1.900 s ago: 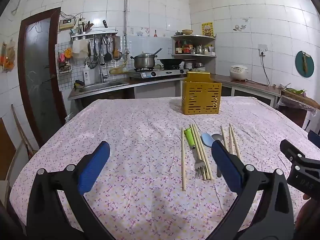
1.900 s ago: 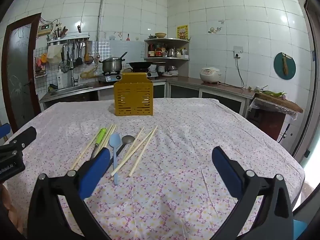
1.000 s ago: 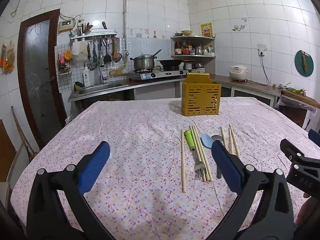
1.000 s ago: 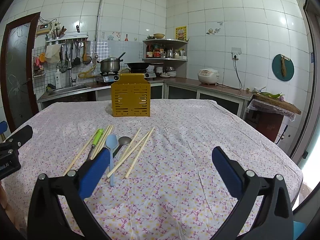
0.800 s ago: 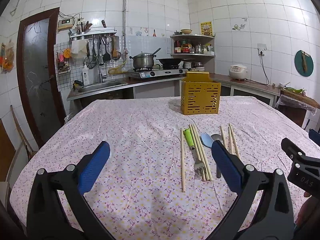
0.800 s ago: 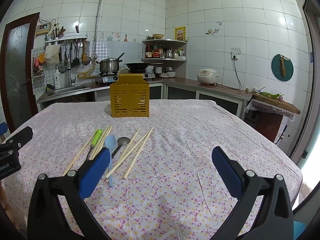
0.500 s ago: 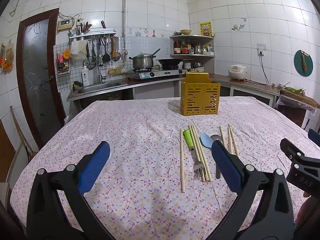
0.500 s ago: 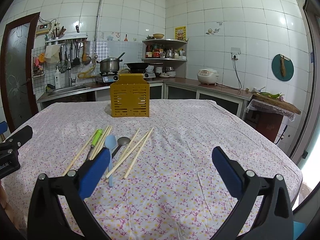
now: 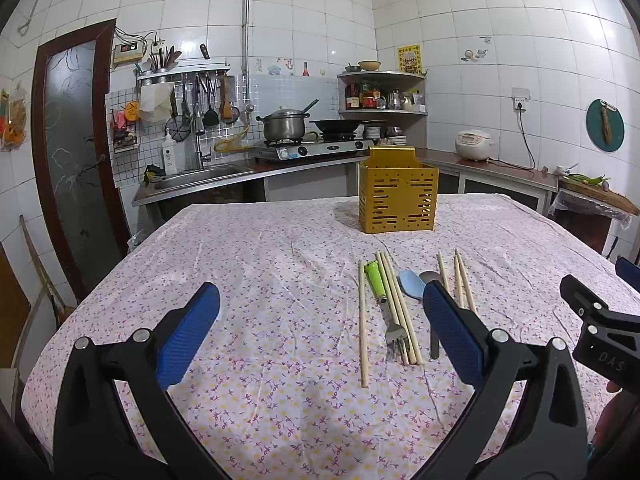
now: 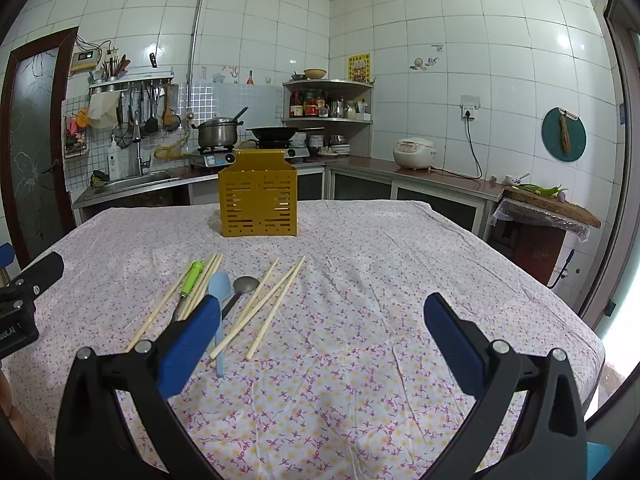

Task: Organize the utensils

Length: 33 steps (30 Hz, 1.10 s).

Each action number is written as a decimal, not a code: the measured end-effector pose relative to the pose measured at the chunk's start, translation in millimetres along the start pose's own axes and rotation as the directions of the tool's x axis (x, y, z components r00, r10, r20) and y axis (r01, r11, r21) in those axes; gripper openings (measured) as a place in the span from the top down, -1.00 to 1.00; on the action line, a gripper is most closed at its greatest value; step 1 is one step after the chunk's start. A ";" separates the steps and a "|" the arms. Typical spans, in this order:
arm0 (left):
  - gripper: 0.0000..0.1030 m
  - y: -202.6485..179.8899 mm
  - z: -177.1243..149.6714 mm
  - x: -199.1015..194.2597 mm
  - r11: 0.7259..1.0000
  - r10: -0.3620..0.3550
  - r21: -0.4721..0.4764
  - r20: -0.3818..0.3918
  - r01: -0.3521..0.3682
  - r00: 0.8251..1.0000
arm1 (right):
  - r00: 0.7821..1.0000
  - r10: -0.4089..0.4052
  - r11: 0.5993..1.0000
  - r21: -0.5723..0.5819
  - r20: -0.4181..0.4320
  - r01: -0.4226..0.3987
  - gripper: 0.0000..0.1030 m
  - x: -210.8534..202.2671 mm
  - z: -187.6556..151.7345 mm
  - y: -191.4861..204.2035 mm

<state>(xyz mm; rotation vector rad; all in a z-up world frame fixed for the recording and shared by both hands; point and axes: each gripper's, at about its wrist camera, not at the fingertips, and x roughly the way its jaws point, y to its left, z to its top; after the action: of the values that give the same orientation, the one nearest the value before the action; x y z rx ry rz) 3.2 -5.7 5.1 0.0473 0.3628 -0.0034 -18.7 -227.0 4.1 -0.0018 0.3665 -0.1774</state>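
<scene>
Both my grippers hang above the desk with nothing in them: the left gripper has its jaws wide apart, and so does the right gripper. The utensils lie loose on the cloth in front of the yellow holder, well short of it: the green-handled fork among the chopsticks, the blue spoon and the metal spoon beside them, more chopsticks to the holder's right side. I would start with the fork, I think, since its thick handle gives the best bite. It seems to lie touching the chopsticks, though I cannot be sure, so I should come down square over the handle, close slowly, then lift straight and drop it upright into the holder.
</scene>
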 end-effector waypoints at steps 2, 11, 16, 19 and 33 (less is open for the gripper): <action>-0.91 -0.1 0.0 0.2 1.000 -0.001 -0.001 -0.002 0.001 1.000 | 1.000 -0.002 1.000 0.000 -0.001 0.002 -0.93 0.2 -0.7 0.6; -0.91 0.2 -0.5 0.7 1.000 -0.001 0.001 -0.005 0.001 1.000 | 1.000 -0.001 1.000 0.001 -0.006 0.001 -0.93 1.0 -1.0 -0.1; -0.91 1.3 -0.1 2.4 1.000 0.000 -0.001 -0.007 0.000 1.000 | 1.000 -0.003 1.000 0.002 -0.006 0.003 -0.93 1.4 -1.3 -0.1; -0.91 1.1 -0.2 3.6 1.000 0.001 0.000 -0.008 -0.001 1.000 | 1.000 -0.002 1.000 0.005 -0.011 0.002 -0.93 2.3 -0.6 -0.5; -0.91 0.3 -0.5 8.6 1.000 0.000 0.000 -0.020 0.000 1.000 | 1.000 -0.002 1.000 0.007 -0.023 0.002 -0.93 5.8 2.0 -0.5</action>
<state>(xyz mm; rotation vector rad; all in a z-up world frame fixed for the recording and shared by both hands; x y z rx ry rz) 11.1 -5.3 1.6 0.0472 0.3829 -0.0027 -12.7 -228.5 3.9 0.0072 0.3884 -0.1807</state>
